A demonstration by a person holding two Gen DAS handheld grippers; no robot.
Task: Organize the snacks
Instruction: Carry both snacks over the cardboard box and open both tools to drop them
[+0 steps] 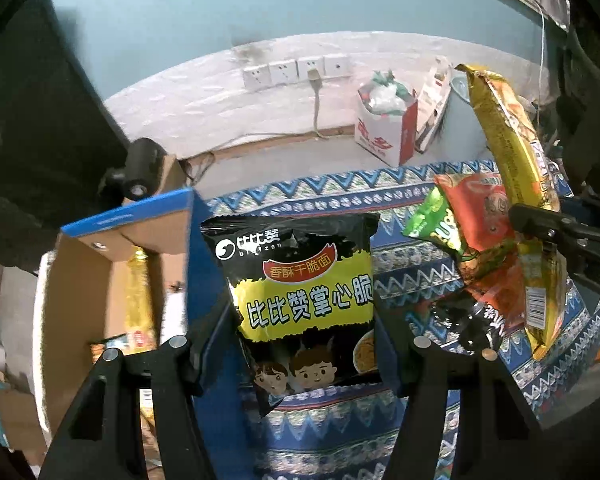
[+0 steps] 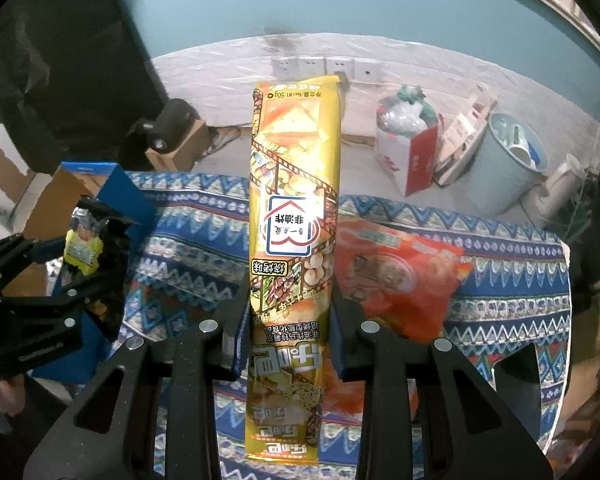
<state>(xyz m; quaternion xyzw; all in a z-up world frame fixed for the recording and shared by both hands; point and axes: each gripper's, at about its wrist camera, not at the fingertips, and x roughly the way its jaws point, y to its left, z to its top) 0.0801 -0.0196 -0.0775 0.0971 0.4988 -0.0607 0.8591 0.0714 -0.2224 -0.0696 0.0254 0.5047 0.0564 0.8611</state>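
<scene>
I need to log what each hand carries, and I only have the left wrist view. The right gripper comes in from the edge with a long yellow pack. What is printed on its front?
Observer: The yellow pack shows a white house-shaped badge over a film-strip pattern, with the print upside down.
Operator: Is it gripped properly?
Observer: Yes, the right gripper is shut on it across its width.
Operator: What is past the table's right end?
Observer: A pale blue bucket stands on the floor there.
</scene>
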